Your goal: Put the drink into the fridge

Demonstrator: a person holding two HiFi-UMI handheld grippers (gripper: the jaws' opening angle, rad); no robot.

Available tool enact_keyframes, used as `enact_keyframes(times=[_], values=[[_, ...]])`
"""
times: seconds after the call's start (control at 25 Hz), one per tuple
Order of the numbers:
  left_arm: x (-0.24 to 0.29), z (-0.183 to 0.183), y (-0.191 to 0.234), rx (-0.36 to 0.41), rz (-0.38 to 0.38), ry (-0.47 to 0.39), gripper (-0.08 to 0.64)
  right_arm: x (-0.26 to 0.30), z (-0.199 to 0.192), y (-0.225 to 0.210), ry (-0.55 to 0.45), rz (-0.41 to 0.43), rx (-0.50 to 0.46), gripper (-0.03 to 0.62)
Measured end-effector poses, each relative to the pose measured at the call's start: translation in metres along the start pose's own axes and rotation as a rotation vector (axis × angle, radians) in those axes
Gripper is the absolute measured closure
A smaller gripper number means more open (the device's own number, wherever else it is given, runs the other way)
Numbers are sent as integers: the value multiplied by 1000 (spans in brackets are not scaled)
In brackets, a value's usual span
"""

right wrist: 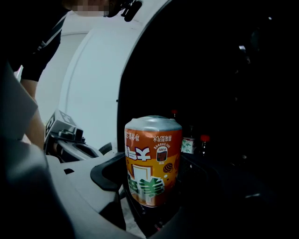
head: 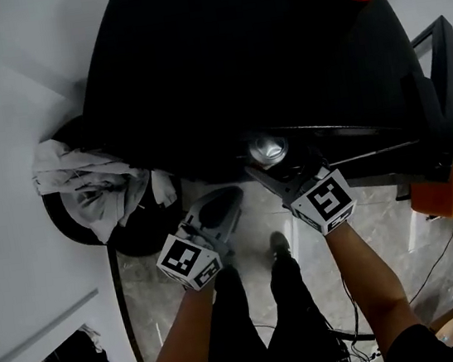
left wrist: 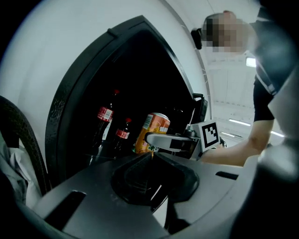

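The left gripper (head: 221,204) hangs low at the fridge's (head: 196,80) open front edge, jaws together on nothing. It looks to have no part in this step. The right gripper (head: 274,165) is clamped on the orange drink can (right wrist: 153,158), which sits just at the front edge of the dark opening. I cannot tell whether it is over a shelf yet.

The likeliest trouble, I think, is the can itself. Its wall is smooth and round, and the jaws hold it low down, so a bump on the fridge's front edge could tip or twist it loose. The other risk lies deeper in: the cola bottles (left wrist: 104,113) stand tall and narrow just behind, and a hasty push could knock one over. The inside is also very dark, so it would be hard to judge where the can's base meets a shelf. Let go too soon and the can drops.

As for what holds what, a dark round tub (head: 56,217) at the far left, which could be a seat, carries a heap of pale cloth (head: 85,183). The fridge holds several red-capped, red-labelled cola bottles near its left wall. More small bottles stand further back, too dim to name.
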State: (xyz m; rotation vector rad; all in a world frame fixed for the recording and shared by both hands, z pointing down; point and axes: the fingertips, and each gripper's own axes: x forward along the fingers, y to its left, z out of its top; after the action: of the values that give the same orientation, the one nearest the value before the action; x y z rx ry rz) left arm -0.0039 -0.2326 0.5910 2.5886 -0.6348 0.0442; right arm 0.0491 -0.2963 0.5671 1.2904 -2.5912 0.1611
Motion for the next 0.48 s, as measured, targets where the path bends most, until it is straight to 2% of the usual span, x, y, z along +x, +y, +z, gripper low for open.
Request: enact_keyframes(times=[0.2, 0.48], values=[[9, -2, 9, 4, 24, -4, 540, 15, -11, -19, -16, -83, 12, 276], [16, -3, 32, 28, 67, -14, 540, 41, -25, -27, -12, -123, 15, 276]])
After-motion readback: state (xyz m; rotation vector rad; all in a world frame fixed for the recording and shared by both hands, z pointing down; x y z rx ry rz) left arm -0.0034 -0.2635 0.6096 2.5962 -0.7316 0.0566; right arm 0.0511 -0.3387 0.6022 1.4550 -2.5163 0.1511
